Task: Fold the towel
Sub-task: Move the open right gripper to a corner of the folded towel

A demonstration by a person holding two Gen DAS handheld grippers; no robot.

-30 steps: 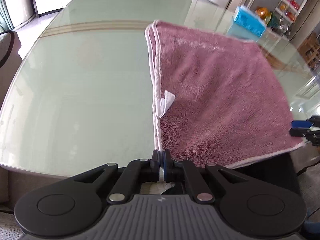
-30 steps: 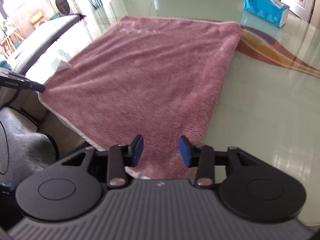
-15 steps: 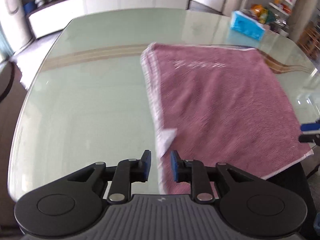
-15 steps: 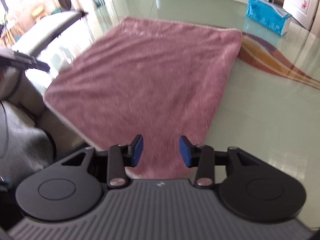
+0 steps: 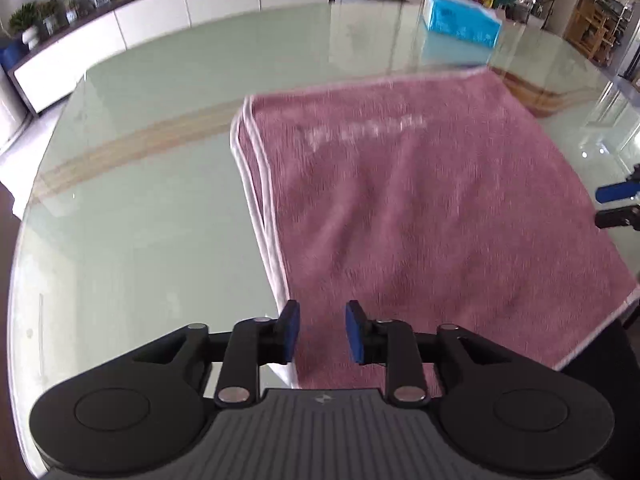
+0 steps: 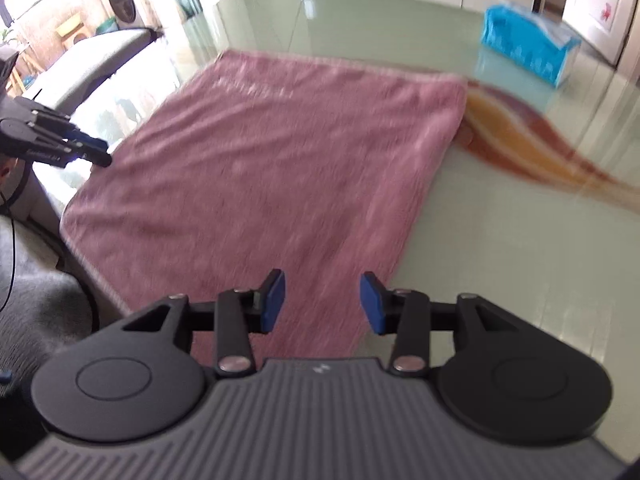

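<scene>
A pink towel (image 5: 420,216) with a white hem lies folded double and flat on the glass table (image 5: 140,208), its near edge hanging a little over the table's front. My left gripper (image 5: 322,330) hovers above the towel's near left corner with its jaws opening and nothing between the blue pads. In the right wrist view the same towel (image 6: 280,168) fills the middle. My right gripper (image 6: 322,300) hangs over the near right corner, jaws opening, nothing gripped. The left gripper's fingertips (image 6: 94,152) show at the left edge, the right gripper's fingertips (image 5: 616,192) at the right edge.
A blue tissue box (image 5: 460,18) stands on the far right part of the table, also seen in the right wrist view as a blue tissue box (image 6: 528,46). An orange and brown stripe pattern (image 6: 536,148) runs under the glass. White cabinets (image 5: 160,16) line the far wall.
My left gripper let go of the towel's near left corner, opened, and moved back and up from it. The right gripper stayed open, widened slightly and drew away; the towel stayed flat.
</scene>
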